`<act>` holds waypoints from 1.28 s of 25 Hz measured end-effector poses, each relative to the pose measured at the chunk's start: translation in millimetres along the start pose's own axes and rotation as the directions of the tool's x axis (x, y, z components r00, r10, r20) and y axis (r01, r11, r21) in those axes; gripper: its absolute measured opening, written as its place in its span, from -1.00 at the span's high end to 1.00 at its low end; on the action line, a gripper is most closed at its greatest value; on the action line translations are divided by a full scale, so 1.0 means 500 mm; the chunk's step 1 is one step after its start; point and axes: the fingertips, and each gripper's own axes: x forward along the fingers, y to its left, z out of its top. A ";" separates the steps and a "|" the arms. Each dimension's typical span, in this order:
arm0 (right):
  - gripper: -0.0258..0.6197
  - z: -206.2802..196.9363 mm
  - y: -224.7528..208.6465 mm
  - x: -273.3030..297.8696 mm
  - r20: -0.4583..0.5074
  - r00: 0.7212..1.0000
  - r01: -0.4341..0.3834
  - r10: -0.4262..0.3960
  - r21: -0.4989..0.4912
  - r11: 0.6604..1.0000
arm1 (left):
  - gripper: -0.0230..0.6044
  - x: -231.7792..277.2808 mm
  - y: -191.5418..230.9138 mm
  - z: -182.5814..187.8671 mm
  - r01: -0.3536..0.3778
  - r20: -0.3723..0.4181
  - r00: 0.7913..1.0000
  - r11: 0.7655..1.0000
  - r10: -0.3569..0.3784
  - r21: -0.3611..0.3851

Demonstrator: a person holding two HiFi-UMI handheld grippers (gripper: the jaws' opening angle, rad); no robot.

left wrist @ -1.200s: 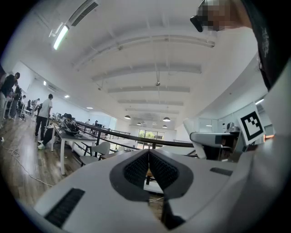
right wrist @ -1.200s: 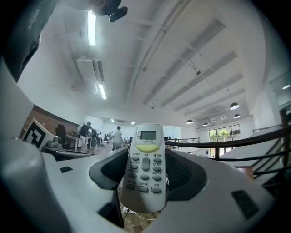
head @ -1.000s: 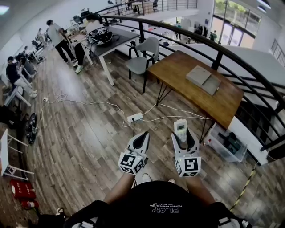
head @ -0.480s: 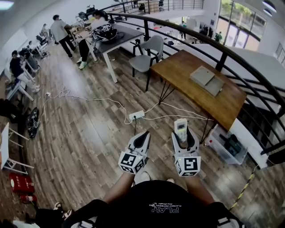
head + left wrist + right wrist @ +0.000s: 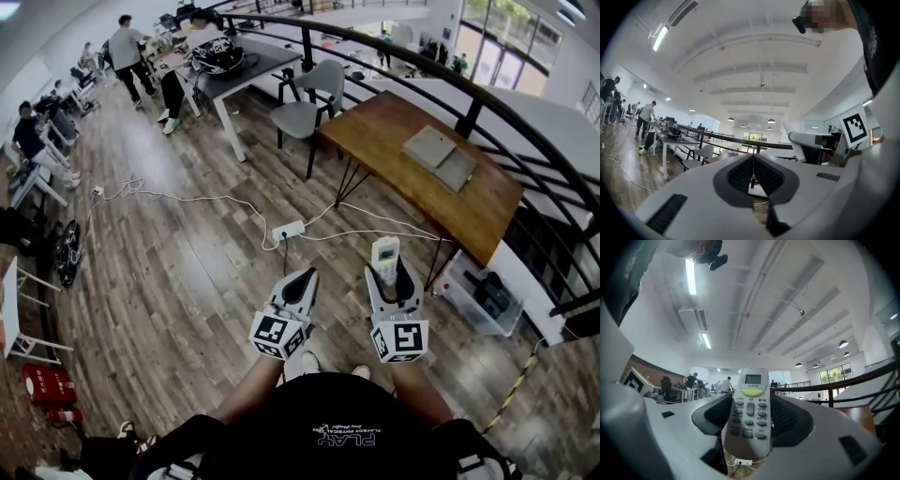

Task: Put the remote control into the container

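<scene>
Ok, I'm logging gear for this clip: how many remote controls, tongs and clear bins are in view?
remote control: 1
tongs: 2 (left tongs, right tongs)
clear bin: 1
Total: 4

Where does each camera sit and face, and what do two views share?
Head view: on the person's head, facing steeply down at wooden table; shows forearms, left gripper, right gripper.
Left gripper view: rides left gripper, along shut empty jaws, toward railing.
Right gripper view: rides right gripper, along jaws holding remote control.
Shared: remote control, in head and right gripper views.
</scene>
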 end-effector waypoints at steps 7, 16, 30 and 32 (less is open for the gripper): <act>0.13 -0.022 0.016 0.033 -0.019 1.000 0.024 -0.024 0.016 1.000 | 0.91 0.017 0.033 0.005 0.056 -0.007 0.998 0.998 -0.056 0.013; 0.13 -0.048 0.026 0.062 -0.039 0.995 0.092 -0.091 0.025 0.995 | 0.91 0.032 0.087 0.014 0.135 -0.018 0.991 0.990 -0.135 0.036; 0.13 -0.057 -0.096 0.097 -0.049 0.993 0.108 -0.108 0.005 0.994 | 0.90 0.150 0.059 -0.019 0.148 -0.045 0.988 0.989 -0.147 0.012; 0.13 -0.059 -0.125 0.111 -0.048 0.993 0.107 -0.107 0.009 0.994 | 0.90 0.183 0.056 -0.016 0.144 -0.042 0.989 0.989 -0.143 0.015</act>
